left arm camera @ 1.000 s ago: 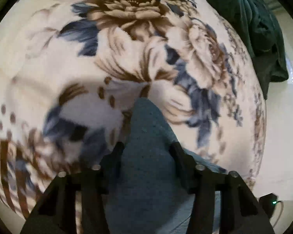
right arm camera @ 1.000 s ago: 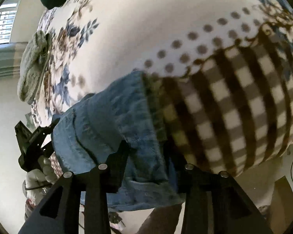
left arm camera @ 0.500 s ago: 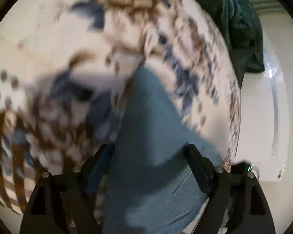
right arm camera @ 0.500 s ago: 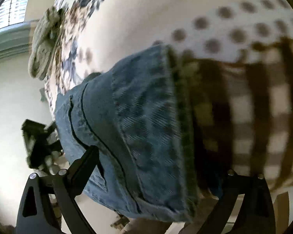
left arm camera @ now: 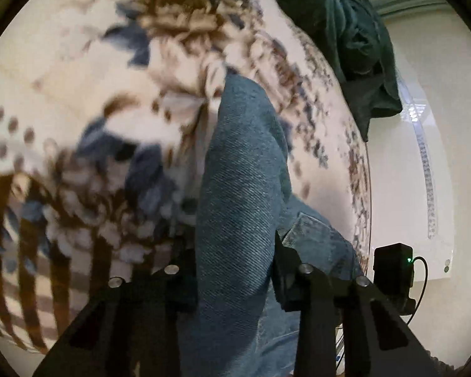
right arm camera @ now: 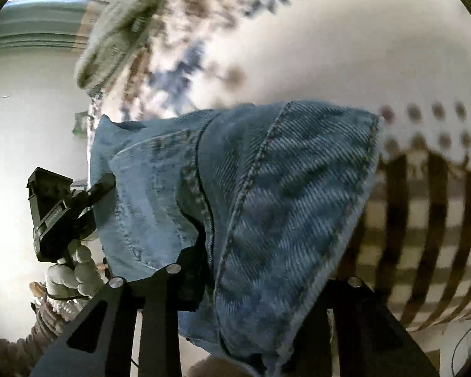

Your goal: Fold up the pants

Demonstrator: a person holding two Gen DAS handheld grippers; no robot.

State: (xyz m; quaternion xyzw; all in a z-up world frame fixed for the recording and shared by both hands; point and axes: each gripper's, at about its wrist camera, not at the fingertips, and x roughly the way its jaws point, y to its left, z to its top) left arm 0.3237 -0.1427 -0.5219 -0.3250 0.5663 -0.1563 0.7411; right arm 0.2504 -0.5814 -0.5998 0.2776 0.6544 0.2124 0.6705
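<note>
Since a second ago the denim has come to fill much more of both wrist views, and since half a second ago the fingers of both grippers have drawn back in against the cloth. The left gripper [left arm camera: 235, 270] is clamped on a thick fold of the blue jeans [left arm camera: 241, 188], its two black fingers pressed against either side of the bunched fabric. The right gripper [right arm camera: 260, 279] likewise grips the jeans [right arm camera: 267, 188] near a stitched seam, the denim bulging out between and over its fingers. The jeans hang above the flowered blanket [left arm camera: 78, 78], which is blurred. In the right wrist view the left gripper [right arm camera: 102, 185] shows at the left edge of the jeans, held by a white-gloved hand [right arm camera: 73, 275]. A dark green garment [left arm camera: 345, 37] lies at the far right of the blanket, and a greyish cloth [right arm camera: 119, 31] sits at its far left edge.
</note>
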